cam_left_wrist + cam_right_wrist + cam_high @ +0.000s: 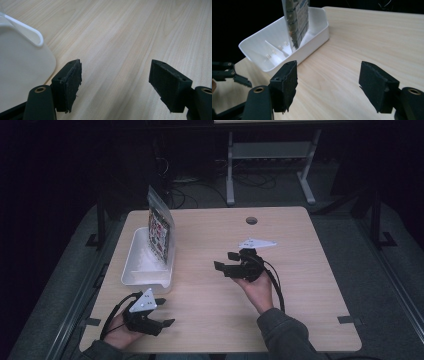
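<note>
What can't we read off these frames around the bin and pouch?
- Print on the pouch: too small in the high view, cut off by the top edge in the right gripper view.
- White bin floor behind the pouch: hidden by it.
- Bin in the left gripper view: cut off by the left edge.
- Left tool pads: too dark in the high view.

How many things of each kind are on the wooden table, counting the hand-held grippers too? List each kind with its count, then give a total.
White tray: 1
Printed packet standing in the tray: 1
Hand-held grippers: 2, the left gripper and the right gripper, both open with nothing between the jaws
Total: 4
</note>
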A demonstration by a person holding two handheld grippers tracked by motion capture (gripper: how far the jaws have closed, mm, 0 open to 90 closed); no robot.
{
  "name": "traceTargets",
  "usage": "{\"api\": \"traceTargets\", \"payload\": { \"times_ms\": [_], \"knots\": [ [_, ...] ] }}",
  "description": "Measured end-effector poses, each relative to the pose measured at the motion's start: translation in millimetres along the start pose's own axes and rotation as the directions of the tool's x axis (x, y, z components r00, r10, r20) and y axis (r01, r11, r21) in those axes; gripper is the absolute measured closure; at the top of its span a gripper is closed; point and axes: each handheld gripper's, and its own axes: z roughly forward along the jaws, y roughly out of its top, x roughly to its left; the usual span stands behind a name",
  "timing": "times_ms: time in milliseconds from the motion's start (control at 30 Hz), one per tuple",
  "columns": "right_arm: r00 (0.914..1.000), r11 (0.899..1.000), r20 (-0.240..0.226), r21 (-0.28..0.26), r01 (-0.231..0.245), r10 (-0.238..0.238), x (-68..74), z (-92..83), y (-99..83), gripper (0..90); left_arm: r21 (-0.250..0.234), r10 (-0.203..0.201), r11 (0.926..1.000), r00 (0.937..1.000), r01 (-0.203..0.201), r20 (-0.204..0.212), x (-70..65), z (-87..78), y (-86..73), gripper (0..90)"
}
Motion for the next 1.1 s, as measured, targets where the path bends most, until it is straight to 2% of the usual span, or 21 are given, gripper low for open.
{"api": "traceTargets", "payload": {
  "times_ms": [367,533,800,933,1100],
  "knots": [
    [0.9994,0.999,-0.003,0.007,-0.034,0.034,-10.5,-24.4,-27.5,29.5,0.004,0.001,1.0000,1.0000,-0.001,0.002,-0.2,0.6,0.0,25.6],
    [0.9977,0.998,-0.004,0.013,-0.068,0.068,-14.9,-30.5,-44.0,28.6,0.007,0.002,1.0000,1.0000,-0.002,0.003,-0.2,1.3,0.1,25.5],
    [0.9968,0.996,-0.007,0.046,-0.079,0.079,-16.3,-35.3,-61.8,26.5,0.008,0.003,1.0000,1.0000,-0.003,0.005,0.1,2.1,0.2,25.5],
    [0.9930,0.992,-0.035,0.058,-0.111,0.113,-17.4,-41.4,-75.7,25.0,0.008,0.008,0.9999,1.0000,-0.008,0.005,-0.9,1.1,0.6,25.4],
    [0.9935,0.993,-0.038,0.059,-0.105,0.107,-14.4,-47.2,-84.1,25.0,0.001,0.012,0.9999,0.9999,-0.012,0.009,-2.2,0.5,1.5,25.4]
  ]
}}
